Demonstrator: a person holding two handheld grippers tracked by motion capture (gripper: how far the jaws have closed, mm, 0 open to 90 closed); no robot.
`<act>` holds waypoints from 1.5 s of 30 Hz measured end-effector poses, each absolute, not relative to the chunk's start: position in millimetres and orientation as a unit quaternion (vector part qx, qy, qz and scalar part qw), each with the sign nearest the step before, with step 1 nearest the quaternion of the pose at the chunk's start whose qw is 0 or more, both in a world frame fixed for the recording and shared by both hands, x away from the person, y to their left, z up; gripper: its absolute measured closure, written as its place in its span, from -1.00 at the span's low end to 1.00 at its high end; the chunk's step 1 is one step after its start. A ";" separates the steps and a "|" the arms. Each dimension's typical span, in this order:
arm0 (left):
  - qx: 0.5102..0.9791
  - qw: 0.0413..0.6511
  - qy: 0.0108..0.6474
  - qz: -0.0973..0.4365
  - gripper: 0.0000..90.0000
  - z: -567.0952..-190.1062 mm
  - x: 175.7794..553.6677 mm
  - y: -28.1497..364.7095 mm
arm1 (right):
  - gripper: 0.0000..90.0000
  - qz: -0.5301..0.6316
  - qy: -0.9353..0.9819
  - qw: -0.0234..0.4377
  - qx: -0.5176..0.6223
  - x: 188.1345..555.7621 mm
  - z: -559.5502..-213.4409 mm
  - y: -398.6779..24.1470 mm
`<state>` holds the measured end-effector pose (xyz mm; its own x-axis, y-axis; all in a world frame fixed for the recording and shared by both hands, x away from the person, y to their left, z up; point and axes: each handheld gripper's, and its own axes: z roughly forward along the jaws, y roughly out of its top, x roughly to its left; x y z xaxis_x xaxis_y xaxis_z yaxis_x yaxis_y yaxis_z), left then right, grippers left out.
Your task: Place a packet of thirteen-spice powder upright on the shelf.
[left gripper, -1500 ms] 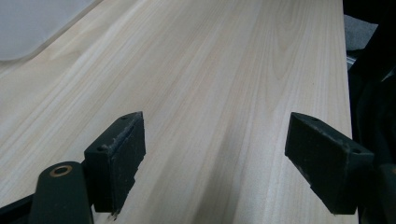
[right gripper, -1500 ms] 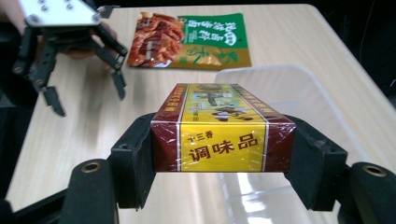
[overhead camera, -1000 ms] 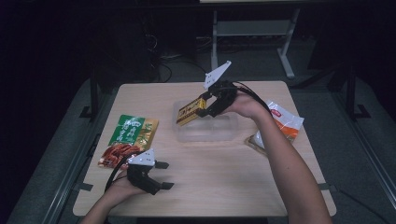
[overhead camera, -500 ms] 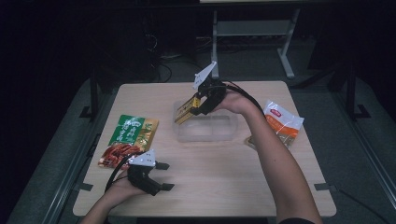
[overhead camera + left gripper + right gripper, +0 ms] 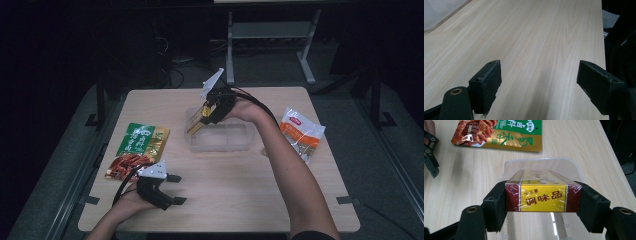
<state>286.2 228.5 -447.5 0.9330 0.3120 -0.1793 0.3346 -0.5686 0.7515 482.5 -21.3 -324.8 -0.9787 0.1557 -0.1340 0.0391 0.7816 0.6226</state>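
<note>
A: Right gripper (image 5: 204,116), status?

B: Jaws clamped on a yellow-and-maroon seasoning box (image 5: 543,195), one pad on each maroon side. In the high view the box (image 5: 196,122) tilts down toward 7 o'clock, its low end over the left part of the clear plastic container (image 5: 235,145). Whether it touches the container floor, I can't tell.

A: Where's the container?

B: Mid-table, just past centre. Its rim (image 5: 564,161) curves round the box's far end in the right gripper view.

A: Left gripper (image 5: 175,189)?

B: At 7 o'clock from the container, near the table's (image 5: 240,200) front edge. Jaws spread wide, nothing between them, bare wood below (image 5: 541,50).

A: Other items?

B: Green-and-gold snack pouch (image 5: 137,150) at 9 o'clock from the container, just beyond the left gripper. Orange-and-white packet (image 5: 301,132) at 3 o'clock.
</note>
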 end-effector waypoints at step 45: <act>0.889 0.420 0.180 -0.019 -0.57 -449.0 284.9 228.0 | -0.31 0.300 0.950 0.075 0.047 493.9 -348.2 30.9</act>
<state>284.9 228.0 -449.0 0.9344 0.3044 -0.1849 0.3361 -0.5821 0.7404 493.9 30.9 -348.2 -0.9843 0.1338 -0.1153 0.0433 0.8154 0.5773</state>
